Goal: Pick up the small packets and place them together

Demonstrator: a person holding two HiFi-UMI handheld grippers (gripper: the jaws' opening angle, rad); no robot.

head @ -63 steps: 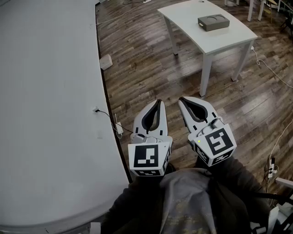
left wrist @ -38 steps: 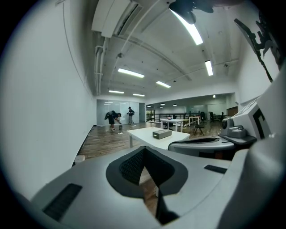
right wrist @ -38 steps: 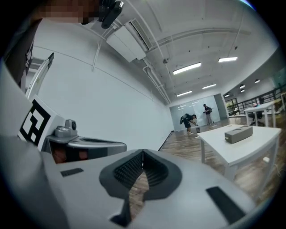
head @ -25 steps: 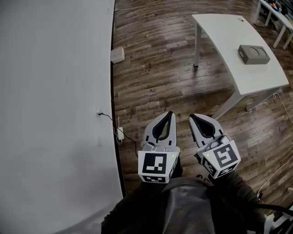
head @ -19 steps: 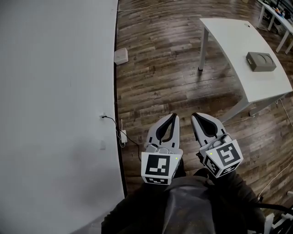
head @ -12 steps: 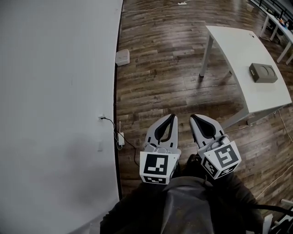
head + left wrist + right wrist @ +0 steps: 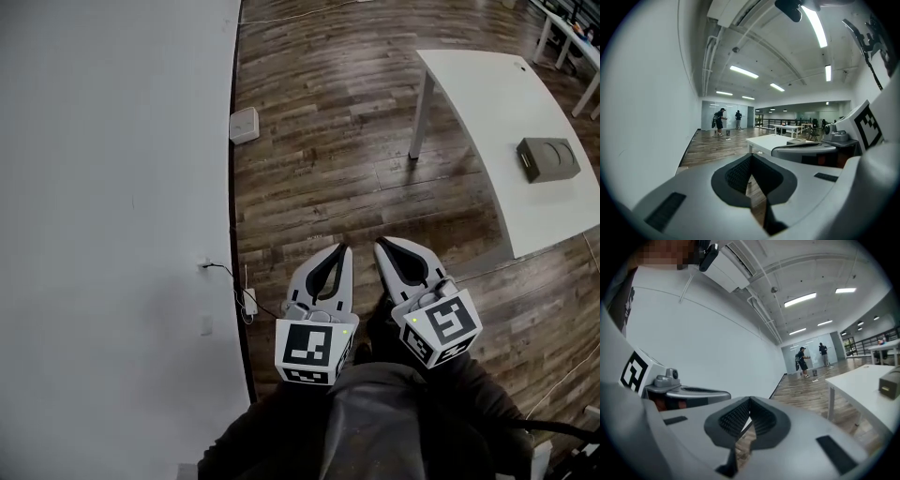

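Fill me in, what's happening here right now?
A person holds the left tool and the right tool side by side over the wood floor, next to a white wall. Both are shut and empty. No packets are in view; the white table to the right shows only a grey box. Picking has not started.

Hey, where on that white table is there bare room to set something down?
The white table is bare from its corner over the leg across to the grey box, and between the box and the table's nearer edge. Only the box's spot is taken.
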